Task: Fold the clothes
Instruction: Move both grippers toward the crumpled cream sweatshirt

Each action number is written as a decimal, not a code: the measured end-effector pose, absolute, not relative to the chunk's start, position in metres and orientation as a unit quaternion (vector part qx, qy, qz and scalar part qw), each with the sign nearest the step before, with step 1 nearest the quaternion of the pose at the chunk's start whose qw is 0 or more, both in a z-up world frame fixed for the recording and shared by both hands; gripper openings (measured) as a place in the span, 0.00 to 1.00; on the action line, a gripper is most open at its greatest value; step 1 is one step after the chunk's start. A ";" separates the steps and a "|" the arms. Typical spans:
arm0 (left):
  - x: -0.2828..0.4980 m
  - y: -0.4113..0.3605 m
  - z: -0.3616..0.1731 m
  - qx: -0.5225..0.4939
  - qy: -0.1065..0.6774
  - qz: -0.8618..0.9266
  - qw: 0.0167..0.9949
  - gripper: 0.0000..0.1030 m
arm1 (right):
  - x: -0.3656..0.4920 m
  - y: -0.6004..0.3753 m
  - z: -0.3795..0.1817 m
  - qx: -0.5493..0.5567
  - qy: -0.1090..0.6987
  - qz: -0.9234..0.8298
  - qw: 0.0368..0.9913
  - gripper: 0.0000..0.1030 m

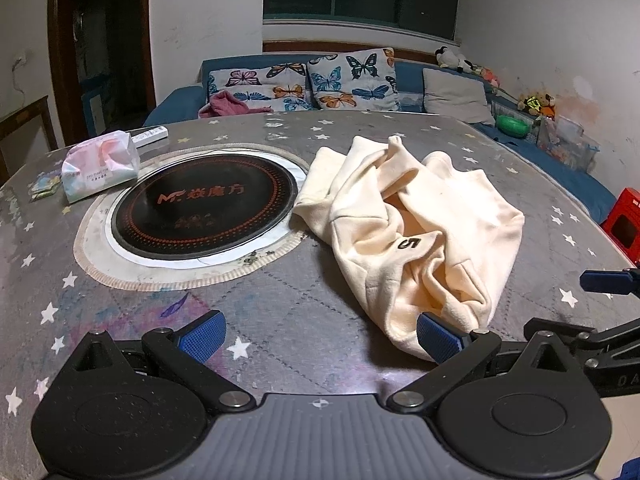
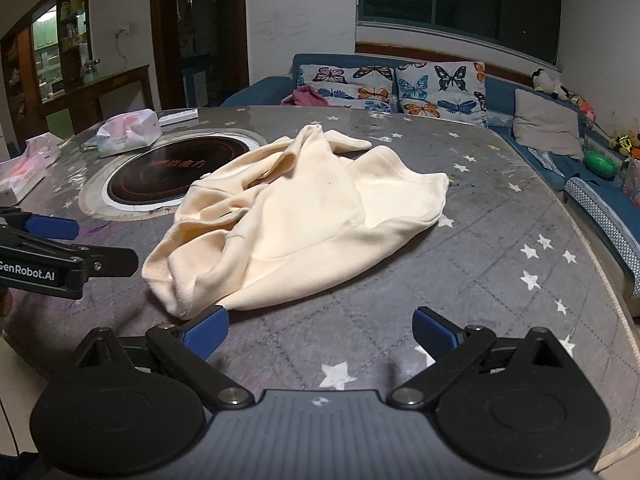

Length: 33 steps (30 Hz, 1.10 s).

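Note:
A crumpled cream garment [image 1: 416,232] with a black "5" printed on it lies on the grey star-patterned table [image 1: 304,312]. It also shows in the right wrist view [image 2: 304,216]. My left gripper [image 1: 322,336] is open and empty just in front of the garment's near edge, its right fingertip next to the cloth. My right gripper [image 2: 320,332] is open and empty at the garment's near hem. The left gripper also shows at the left edge of the right wrist view [image 2: 52,240].
A round black induction hob [image 1: 204,208] is set in the table left of the garment. A tissue pack [image 1: 100,172] and a remote [image 1: 150,136] lie behind it. A blue sofa with butterfly cushions [image 1: 304,80] stands beyond the table. A red box [image 1: 624,220] sits at the right.

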State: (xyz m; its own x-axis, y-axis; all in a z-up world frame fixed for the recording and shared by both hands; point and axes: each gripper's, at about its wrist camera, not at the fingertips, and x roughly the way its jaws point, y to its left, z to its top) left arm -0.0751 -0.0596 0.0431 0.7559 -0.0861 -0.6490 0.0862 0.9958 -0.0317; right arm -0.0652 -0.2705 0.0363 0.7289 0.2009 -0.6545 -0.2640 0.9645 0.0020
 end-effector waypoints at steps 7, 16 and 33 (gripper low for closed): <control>-0.075 -0.063 0.045 0.004 0.347 -0.049 0.937 1.00 | -0.067 -0.267 0.037 -0.047 0.345 0.133 0.928 0.96; -0.072 -0.067 0.045 0.009 0.349 -0.054 0.936 1.00 | -0.063 -0.263 0.036 -0.047 0.349 0.141 0.925 0.92; -0.045 -0.068 0.056 0.015 0.337 -0.060 0.939 1.00 | -0.036 -0.261 0.043 -0.058 0.350 0.153 0.922 0.81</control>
State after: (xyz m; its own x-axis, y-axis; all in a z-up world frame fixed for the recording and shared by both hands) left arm -0.0449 -0.0684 0.0561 0.7651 -0.1021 -0.6358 0.1226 0.9924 -0.0118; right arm -0.0360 -0.2607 0.0429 0.7079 0.2417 -0.6637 -0.3233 0.9463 -0.0003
